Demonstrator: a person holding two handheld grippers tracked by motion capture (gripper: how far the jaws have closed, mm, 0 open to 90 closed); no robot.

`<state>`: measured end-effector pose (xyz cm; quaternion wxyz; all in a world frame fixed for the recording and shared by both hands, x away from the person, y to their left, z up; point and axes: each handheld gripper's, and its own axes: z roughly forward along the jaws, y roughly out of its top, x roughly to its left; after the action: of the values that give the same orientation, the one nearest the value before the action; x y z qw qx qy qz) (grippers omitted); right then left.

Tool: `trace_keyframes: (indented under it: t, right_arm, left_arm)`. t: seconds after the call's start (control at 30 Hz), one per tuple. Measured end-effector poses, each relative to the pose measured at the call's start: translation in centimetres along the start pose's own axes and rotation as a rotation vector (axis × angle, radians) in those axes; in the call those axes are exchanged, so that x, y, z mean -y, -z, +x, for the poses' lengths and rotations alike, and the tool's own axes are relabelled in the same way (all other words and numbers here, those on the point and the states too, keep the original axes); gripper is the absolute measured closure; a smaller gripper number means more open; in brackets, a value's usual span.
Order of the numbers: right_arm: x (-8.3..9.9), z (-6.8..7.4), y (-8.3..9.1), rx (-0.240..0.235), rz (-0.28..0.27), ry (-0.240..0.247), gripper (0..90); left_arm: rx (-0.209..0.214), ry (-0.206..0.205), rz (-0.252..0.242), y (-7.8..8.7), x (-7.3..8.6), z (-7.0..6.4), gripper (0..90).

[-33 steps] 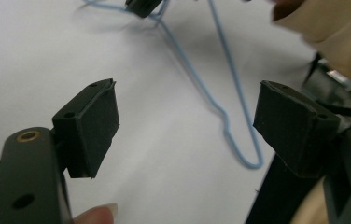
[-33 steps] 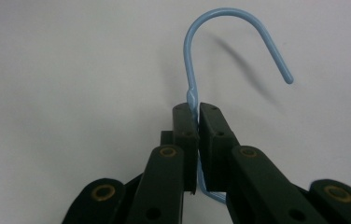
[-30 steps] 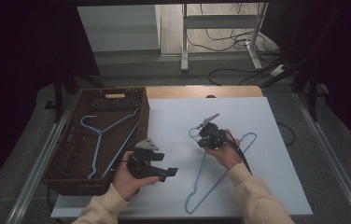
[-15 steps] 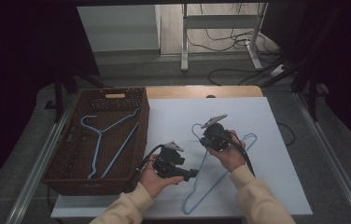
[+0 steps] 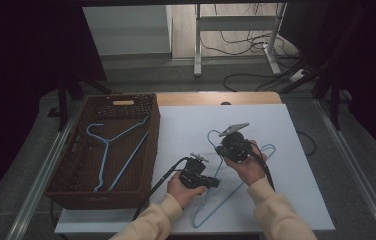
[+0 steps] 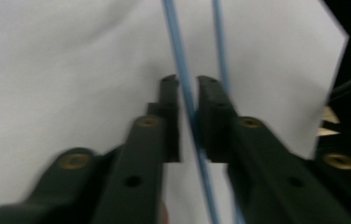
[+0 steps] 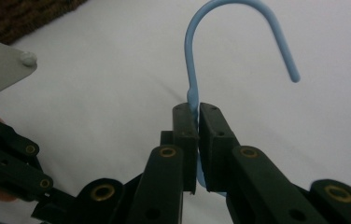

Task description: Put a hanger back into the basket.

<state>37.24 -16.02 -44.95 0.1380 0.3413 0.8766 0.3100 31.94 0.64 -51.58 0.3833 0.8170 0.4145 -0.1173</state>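
The blue hanger [image 5: 236, 187] on the white tabletop [image 5: 301, 200] is made of thin light-blue wire, with a rounded hook at its 12 o'clock end and a triangular body that opens toward 6 o'clock. It lies near the middle of the tabletop, at 3 o'clock from the basket [image 5: 66, 175].

The right hand-held gripper [image 7: 193, 108] is clamped on the neck of this hanger, just below the hook; in the right gripper view the jaws stand almost together with the wire pressed between them. The left hand-held gripper [image 6: 187, 81] is at the body of the hanger, at about 8 o'clock from the right one. In the left gripper view one blue wire runs through the narrow gap between its jaws, which are slightly apart; the picture is blurred, so I cannot tell if they already press the wire.

I count two hangers: the one on the tabletop and a second blue hanger [image 5: 111, 150] lying inside the brown woven basket. There is one basket and two hand-held grippers.
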Motion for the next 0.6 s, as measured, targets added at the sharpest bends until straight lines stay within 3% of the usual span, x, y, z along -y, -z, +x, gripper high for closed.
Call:
trace_keyframes:
  t: [0.07,0.1,0.13,0.23,0.4,0.43,0.5,0.53,0.57,0.6]
  right_arm:
    - [0.0,-0.2,0.3,-0.022,-0.020,-0.013,85.5]
    - [0.1,-0.5,1.4,-0.049,-0.076,-0.037,75.4]
    - [0.2,-0.6,1.8,-0.049,-0.093,-0.038,72.0]
    - [0.7,-1.2,3.9,-0.079,-0.182,-0.071,57.7]
    - [2.2,-2.1,7.2,-0.103,-0.302,-0.116,45.2]
    - [2.7,-2.3,7.7,-0.104,-0.319,-0.117,43.1]
    - [3.6,-2.6,8.5,-0.103,-0.344,-0.120,39.8]
    - [3.6,-2.6,8.5,-0.103,-0.344,-0.120,39.8]
    - [4.5,-3.0,9.1,-0.108,-0.364,-0.128,36.5]
    - [4.5,-3.0,9.1,-0.108,-0.364,-0.128,36.5]
  left_arm:
    - [0.009,0.020,-0.010,0.4,-0.1,0.1,83.2]
    - [0.029,0.037,-0.026,1.2,-0.2,0.4,86.1]
    - [0.029,0.037,-0.026,1.2,-0.2,0.4,86.2]
    - [0.089,0.078,-0.073,3.4,-0.6,0.1,86.3]
    - [0.139,0.075,-0.129,7.0,-0.9,-0.5,86.3]
    - [0.139,0.075,-0.129,7.0,-0.9,-0.5,86.3]
    - [0.178,0.068,-0.171,9.3,-1.0,-1.0,86.3]
    - [0.178,0.068,-0.171,9.3,-1.0,-1.0,86.2]
    - [0.182,0.049,-0.196,10.8,-1.1,-1.4,86.2]
    - [0.182,0.049,-0.196,10.8,-1.1,-1.4,86.2]
